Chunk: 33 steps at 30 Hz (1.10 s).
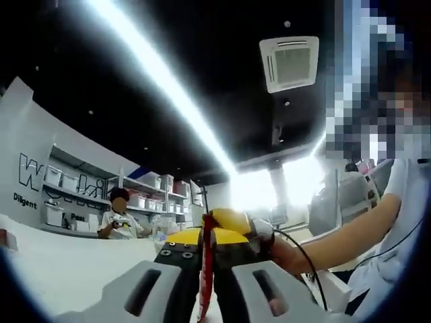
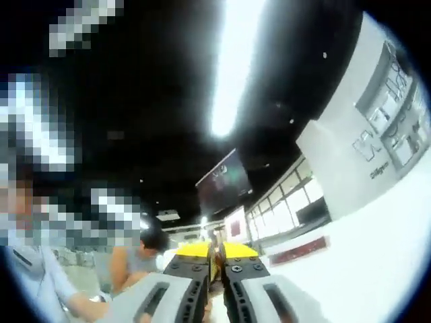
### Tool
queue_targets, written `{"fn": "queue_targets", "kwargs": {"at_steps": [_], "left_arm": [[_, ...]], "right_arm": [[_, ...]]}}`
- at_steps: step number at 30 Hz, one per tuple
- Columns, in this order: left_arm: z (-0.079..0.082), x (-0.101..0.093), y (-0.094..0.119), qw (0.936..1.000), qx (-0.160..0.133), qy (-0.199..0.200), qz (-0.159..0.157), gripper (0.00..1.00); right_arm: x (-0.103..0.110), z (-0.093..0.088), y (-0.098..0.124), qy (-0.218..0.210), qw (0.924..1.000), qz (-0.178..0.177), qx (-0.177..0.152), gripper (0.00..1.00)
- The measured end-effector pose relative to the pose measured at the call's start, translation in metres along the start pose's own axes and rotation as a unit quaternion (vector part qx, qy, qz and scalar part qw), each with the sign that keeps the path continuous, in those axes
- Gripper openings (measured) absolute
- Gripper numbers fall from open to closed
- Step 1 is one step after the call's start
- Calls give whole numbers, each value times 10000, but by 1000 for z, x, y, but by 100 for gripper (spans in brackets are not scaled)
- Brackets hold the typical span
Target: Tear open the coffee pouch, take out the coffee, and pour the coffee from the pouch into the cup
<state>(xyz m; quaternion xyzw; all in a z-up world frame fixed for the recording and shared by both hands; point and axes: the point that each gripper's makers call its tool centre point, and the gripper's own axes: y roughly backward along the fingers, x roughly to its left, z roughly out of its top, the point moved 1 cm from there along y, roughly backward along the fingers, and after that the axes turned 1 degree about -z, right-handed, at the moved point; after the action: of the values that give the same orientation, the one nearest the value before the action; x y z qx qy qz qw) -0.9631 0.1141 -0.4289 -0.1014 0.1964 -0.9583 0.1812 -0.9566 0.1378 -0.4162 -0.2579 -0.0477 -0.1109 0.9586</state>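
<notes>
Your left gripper [image 1: 207,269] pinches the red coffee pouch [image 1: 206,282], its long axis running up between the jaws. Your right gripper [image 2: 217,269] nips its edge too.

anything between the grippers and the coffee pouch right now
Nothing visible does: the left gripper is shut on the red coffee pouch, the right gripper looks closed on something too, probably the pouch. No cup visible to judge the pour path.
</notes>
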Motion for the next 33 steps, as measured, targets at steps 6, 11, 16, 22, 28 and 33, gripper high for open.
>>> {"fn": "queue_targets", "kwargs": {"at_steps": [6, 11, 16, 22, 28, 33], "left_arm": [[1, 4, 2, 9998, -33, 39, 167, 6], [2, 13, 1, 9999, -61, 94, 122, 6], [2, 10, 1, 9999, -30, -18, 104, 7], [3, 8, 1, 9998, -57, -149, 103, 8], [4, -13, 3, 9997, -69, -216, 55, 6], [6, -19, 4, 9998, -106, -180, 34, 6]], "right_arm": [[4, -3, 1, 321, 9994, -93, 64, 6], [11, 2, 2, 309, 9995, -4, -86, 5], [10, 0, 1, 202, 9998, -7, -72, 3], [3, -2, 0, 130, 9999, 8, 54, 3], [1, -2, 0, 239, 9997, 18, 30, 5], [1, -5, -1, 382, 9992, 88, 102, 7]]}}
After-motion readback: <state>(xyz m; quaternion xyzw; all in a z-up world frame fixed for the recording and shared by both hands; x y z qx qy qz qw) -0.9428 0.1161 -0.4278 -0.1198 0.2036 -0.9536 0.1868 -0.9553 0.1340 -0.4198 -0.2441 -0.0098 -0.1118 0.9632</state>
